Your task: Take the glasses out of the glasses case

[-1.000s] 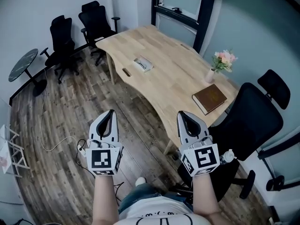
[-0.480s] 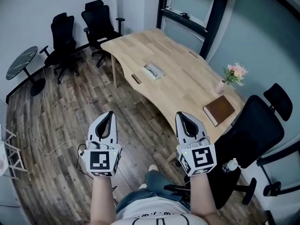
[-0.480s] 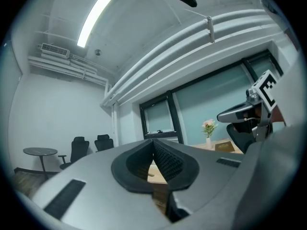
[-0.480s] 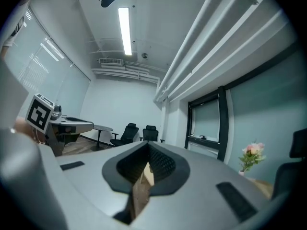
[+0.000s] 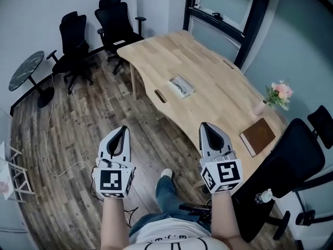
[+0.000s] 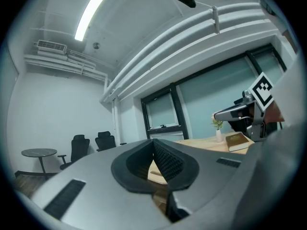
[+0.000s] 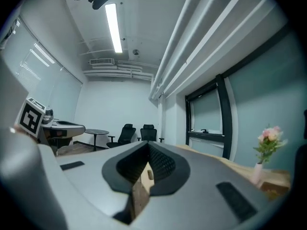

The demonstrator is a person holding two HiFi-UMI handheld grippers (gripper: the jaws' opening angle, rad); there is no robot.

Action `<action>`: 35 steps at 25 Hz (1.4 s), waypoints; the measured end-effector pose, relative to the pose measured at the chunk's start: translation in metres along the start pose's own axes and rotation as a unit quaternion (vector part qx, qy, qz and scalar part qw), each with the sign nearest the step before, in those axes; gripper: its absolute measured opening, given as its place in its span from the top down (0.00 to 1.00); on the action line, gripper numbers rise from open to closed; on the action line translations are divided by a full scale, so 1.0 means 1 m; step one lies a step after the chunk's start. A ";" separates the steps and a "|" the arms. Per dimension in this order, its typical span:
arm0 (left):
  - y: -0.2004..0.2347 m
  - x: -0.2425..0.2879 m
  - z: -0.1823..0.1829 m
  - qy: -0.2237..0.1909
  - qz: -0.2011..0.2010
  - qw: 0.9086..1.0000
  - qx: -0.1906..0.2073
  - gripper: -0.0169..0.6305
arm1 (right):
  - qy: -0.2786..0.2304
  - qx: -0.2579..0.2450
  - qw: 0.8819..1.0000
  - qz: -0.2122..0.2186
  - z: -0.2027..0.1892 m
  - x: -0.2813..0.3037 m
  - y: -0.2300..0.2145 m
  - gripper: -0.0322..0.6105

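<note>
Grey, both with jaws pressed together on nothing, the left gripper (image 5: 120, 131) and right gripper (image 5: 207, 127) hover over the plank floor (image 5: 73, 120). Beyond them the glasses case (image 5: 181, 85) lies on the wooden table (image 5: 218, 95), well apart from both. Black chairs (image 5: 117, 22) stand farthest.

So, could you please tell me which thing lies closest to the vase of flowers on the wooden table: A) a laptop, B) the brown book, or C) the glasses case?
B: the brown book lies close to the vase of flowers at one end of the table, while the glasses case sits much further along it.
</note>
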State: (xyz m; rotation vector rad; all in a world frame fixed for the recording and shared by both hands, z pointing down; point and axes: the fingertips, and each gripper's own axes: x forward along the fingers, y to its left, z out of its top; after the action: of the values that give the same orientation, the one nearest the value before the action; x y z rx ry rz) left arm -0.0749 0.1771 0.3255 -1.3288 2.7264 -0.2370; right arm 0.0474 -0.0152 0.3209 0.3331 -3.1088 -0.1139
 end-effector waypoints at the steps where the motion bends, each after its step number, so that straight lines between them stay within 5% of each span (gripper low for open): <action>1: 0.008 0.015 -0.001 0.000 -0.002 1.000 0.000 0.95 | 0.000 0.002 1.000 -0.003 0.000 0.014 -0.004 0.93; 12: 0.032 0.214 -0.002 -0.004 -0.075 0.997 0.005 0.95 | -0.002 0.024 0.998 -0.059 -0.003 0.161 -0.091 0.93; 22: -0.021 0.326 -0.021 -0.002 -0.193 0.981 0.001 0.95 | 0.042 0.017 0.987 -0.152 -0.031 0.172 -0.161 0.93; 30: -0.056 0.409 -0.028 -0.015 -0.334 0.942 -0.009 0.95 | 0.060 0.025 0.957 -0.283 -0.041 0.162 -0.208 0.93; 32: -0.070 0.422 -0.035 -0.003 -0.392 0.920 0.013 0.92 | 0.061 0.031 0.945 -0.320 -0.040 0.159 -0.214 0.93; 34: -0.085 0.434 -0.047 0.019 -0.451 0.892 0.031 0.61 | 0.064 0.035 0.933 -0.353 -0.038 0.161 -0.215 0.93; 35: -0.089 0.441 -0.052 0.027 -0.471 0.881 0.039 0.59 | 0.066 0.036 0.928 -0.366 -0.038 0.164 -0.214 0.93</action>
State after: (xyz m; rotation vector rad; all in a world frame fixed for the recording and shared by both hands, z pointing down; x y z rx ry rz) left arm -0.2850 -0.2194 0.3832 -2.5186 1.8259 -0.4364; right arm -0.0665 -0.2616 0.3436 1.4112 -2.6840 0.0201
